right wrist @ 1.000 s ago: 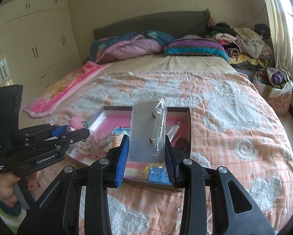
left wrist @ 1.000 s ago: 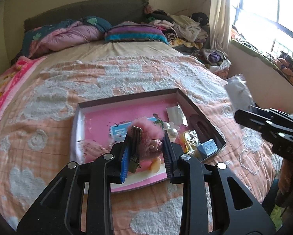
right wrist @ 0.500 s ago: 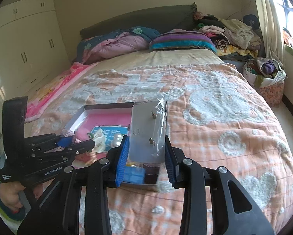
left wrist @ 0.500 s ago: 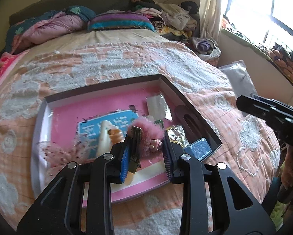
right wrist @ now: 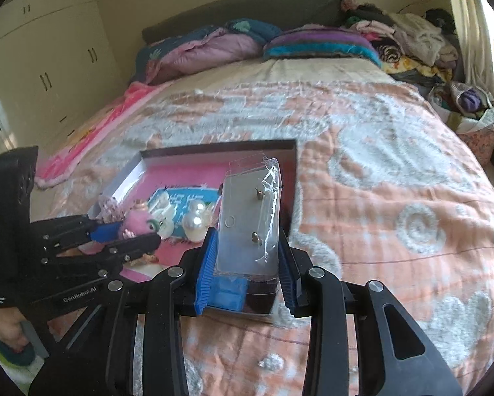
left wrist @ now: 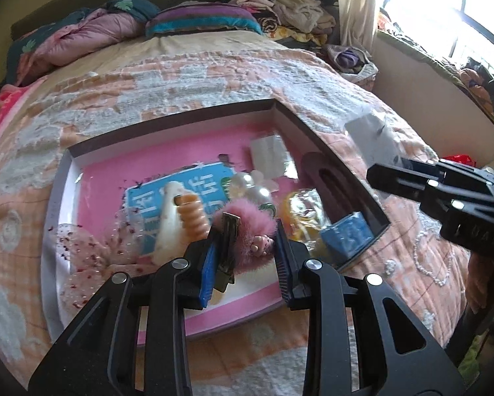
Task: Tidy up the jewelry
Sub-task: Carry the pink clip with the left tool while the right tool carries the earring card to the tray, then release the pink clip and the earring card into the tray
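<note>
left gripper (left wrist: 247, 257), with "genrobot.ai" showing on its side, is pinching a fluffy pink hair clip (left wrist: 243, 231) over the pink-lined tray (left wrist: 167, 122). right gripper (right wrist: 247, 264) is clamping a clear earring packet (right wrist: 250, 224) above the tray's near corner; open bedspread (right wrist: 395, 198) is lying to the right.

Two hand-held grippers (left wrist: 247, 257) (right wrist: 247, 264), one tray (left wrist: 167, 120).

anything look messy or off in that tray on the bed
Yes. The tray holds a loose jumble: pearl pieces, a blue card and a clear packet overlap, with dark red flecks scattered in its near-left corner.
</note>
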